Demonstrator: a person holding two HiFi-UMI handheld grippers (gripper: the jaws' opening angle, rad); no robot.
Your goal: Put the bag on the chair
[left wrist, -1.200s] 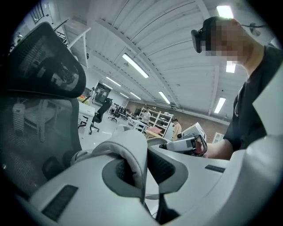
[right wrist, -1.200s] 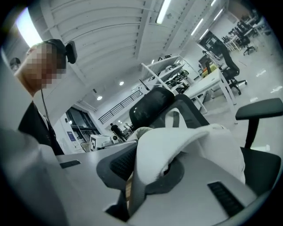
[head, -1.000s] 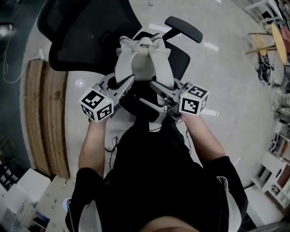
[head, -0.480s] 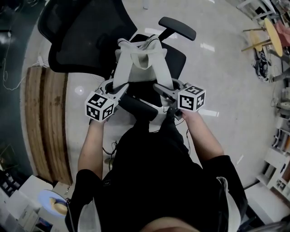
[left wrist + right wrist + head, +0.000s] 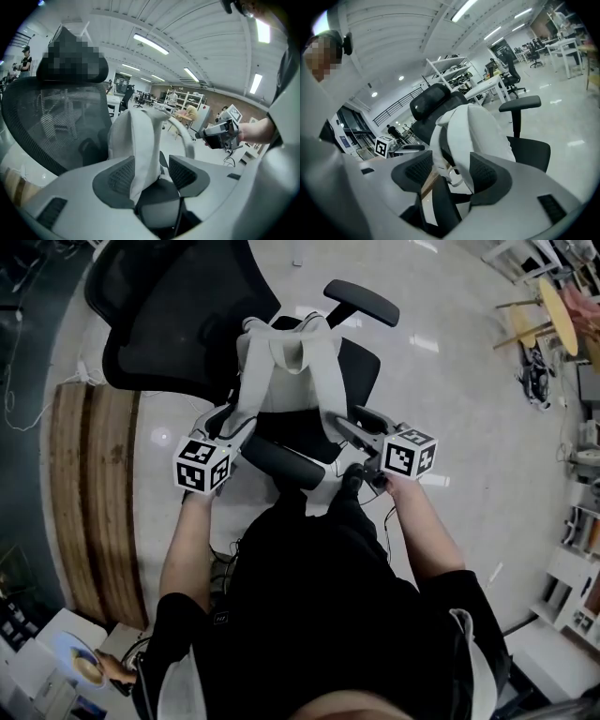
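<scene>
A white backpack (image 5: 286, 371) stands upright on the black office chair's seat (image 5: 364, 367) and leans on the mesh backrest (image 5: 178, 324). My left gripper (image 5: 230, 425) is at the bag's lower left. Its jaws are opening, and a white strap (image 5: 140, 154) hangs loose between the pads, with a gap on its right side. My right gripper (image 5: 345, 427) is at the bag's lower right. Its jaws are opening too, around a strap with a buckle (image 5: 452, 174) that neither pad presses. The bag (image 5: 483, 126) fills the middle of the right gripper view.
The chair's near armrest (image 5: 281, 463) lies between my two grippers, and the far armrest (image 5: 361, 301) is behind the bag. A wooden floor strip (image 5: 94, 493) runs along the left. Shelves and tables (image 5: 562, 324) stand at the right, and boxes (image 5: 47, 652) lie at the bottom left.
The bag has come down onto the seat and against the backrest. Both grippers have let go of its straps and drawn back and apart towards me.
</scene>
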